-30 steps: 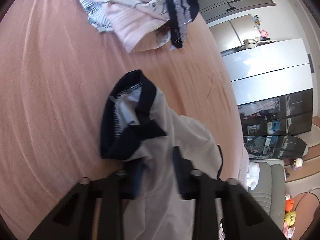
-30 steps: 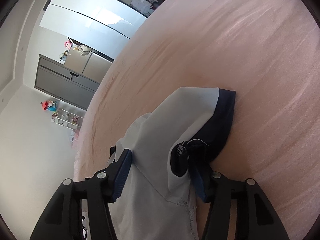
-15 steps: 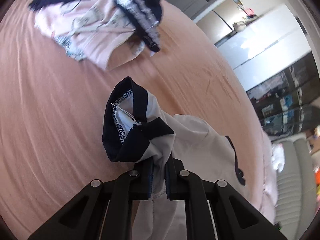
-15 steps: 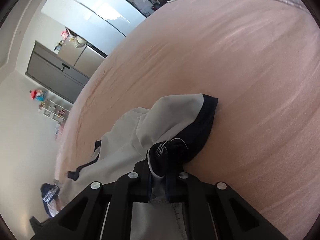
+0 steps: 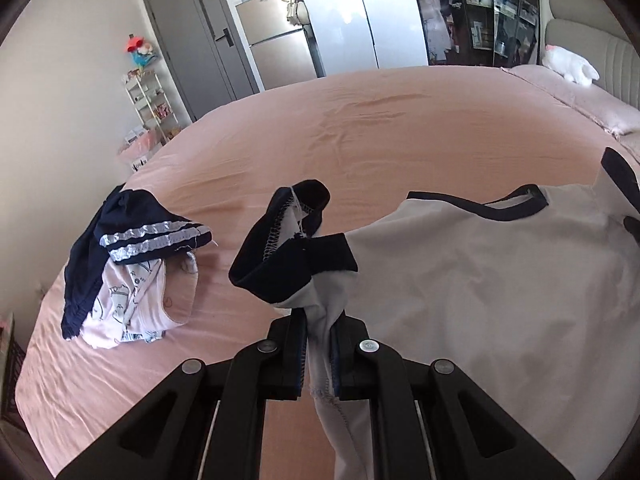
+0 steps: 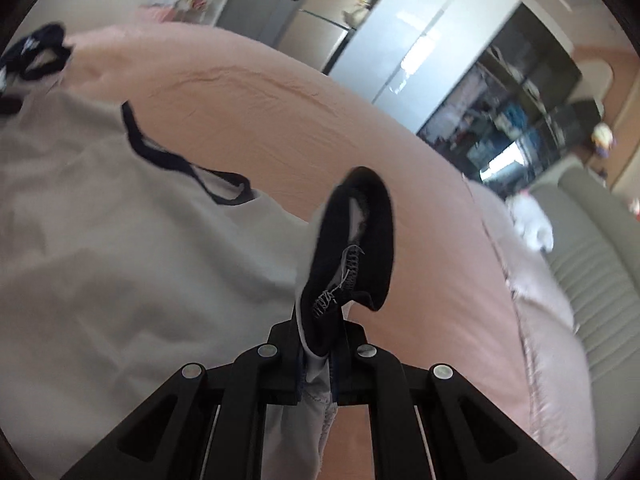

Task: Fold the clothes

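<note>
Two grippers, one shirt between them. Off to the left on the bed (image 5: 400, 128) there's a loose heap of other clothes (image 5: 132, 268), navy piece on top of pink printed stuff, bunched, not folded as far as I can see. Left gripper (image 5: 319, 354) has its fingers clenched on the white t-shirt (image 5: 500, 280) just below one navy-cuffed sleeve; right gripper (image 6: 319, 364) is pinched on the other sleeve the same way. So the shirt's spread wide between them over the bed, long axis running left-right sleeve to sleeve, navy collar pointing away toward the wardrobes. I'd say folding on this one is still ahead.
</note>
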{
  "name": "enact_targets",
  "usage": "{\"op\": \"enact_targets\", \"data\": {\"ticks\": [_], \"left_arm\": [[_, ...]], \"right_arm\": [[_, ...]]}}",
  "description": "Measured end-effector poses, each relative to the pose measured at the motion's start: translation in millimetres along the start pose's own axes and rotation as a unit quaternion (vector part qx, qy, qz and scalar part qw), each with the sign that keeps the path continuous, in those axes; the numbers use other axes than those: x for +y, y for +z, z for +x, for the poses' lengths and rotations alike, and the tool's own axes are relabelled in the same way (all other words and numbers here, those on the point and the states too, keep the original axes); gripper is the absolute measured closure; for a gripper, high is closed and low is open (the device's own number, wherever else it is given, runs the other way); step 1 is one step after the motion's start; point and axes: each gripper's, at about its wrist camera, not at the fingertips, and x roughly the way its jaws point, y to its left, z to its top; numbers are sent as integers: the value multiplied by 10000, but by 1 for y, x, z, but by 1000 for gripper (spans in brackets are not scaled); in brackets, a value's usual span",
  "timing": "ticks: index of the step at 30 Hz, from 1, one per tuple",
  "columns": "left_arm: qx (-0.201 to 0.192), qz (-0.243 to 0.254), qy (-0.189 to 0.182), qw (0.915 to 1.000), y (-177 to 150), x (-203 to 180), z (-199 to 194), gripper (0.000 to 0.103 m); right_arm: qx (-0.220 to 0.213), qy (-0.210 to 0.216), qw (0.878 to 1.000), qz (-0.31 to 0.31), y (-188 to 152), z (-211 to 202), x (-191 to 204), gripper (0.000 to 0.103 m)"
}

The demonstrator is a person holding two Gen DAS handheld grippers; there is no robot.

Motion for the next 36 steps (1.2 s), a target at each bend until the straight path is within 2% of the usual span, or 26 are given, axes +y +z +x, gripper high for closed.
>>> {"op": "enact_targets", "data": {"ticks": [2, 4, 7, 10, 12, 15, 18, 19, 22, 24, 27, 29, 31, 32, 34, 36], "left_arm": [[-27, 464, 86, 9989, -5, -2, 1, 95], [-140, 1129, 306, 9930, -13, -9, -2, 95], [-456, 2194, 680, 9722, -24, -27, -10, 95], [-847, 3159, 1000, 9397, -36, -47, -19, 95], [-1127, 3710, 1172, 9143, -45, -58, -23, 95], [-1504, 4507, 1396, 8688, -62, -72, -29, 95], [-1654, 5182, 1391, 8275, -82, -81, -30, 94], [-1667, 5353, 1413, 8159, -87, -82, -30, 94], [-1875, 5544, 1465, 7975, -94, -85, -38, 93], [-2167, 5407, 1349, 8016, -92, -85, -53, 92], [-2597, 5257, 1173, 8016, -87, -88, -69, 92], [-2788, 5291, 1144, 7933, -85, -91, -73, 92], [-2890, 5336, 1144, 7866, -81, -93, -70, 92], [-2885, 5320, 1082, 7887, -80, -94, -70, 92], [-2719, 5283, 856, 7998, -75, -95, -64, 92], [-2438, 5466, 682, 7982, -80, -98, -53, 92]], "right_arm": [[-68, -132, 9984, -554, -1, 0, 12, 97], [-131, -259, 9937, -1084, -4, 0, 23, 97], [-262, -464, 9829, -1764, -9, 0, 36, 97], [-439, -703, 9669, -2415, -16, -2, 48, 97], [-600, -950, 9466, -3022, -24, -3, 61, 97], [-780, -1179, 9165, -3743, -39, -3, 75, 97], [-853, -1281, 9007, -4062, -45, 0, 82, 97], [-866, -1306, 8956, -4163, -47, 0, 84, 97], [-948, -1415, 8823, -4388, -51, 0, 88, 97], [-1027, -1504, 8746, -4493, -52, -1, 90, 97], [-1145, -1638, 8625, -4649, -54, -4, 93, 97], [-1223, -1726, 8542, -4751, -55, -6, 95, 97], [-1262, -1809, 8527, -4736, -55, -9, 94, 97], [-1270, -1843, 8534, -4708, -54, -10, 92, 97], [-1256, -1848, 8550, -4681, -55, -12, 90, 97], [-1242, -1751, 8503, -4806, -62, -10, 93, 97]]}}
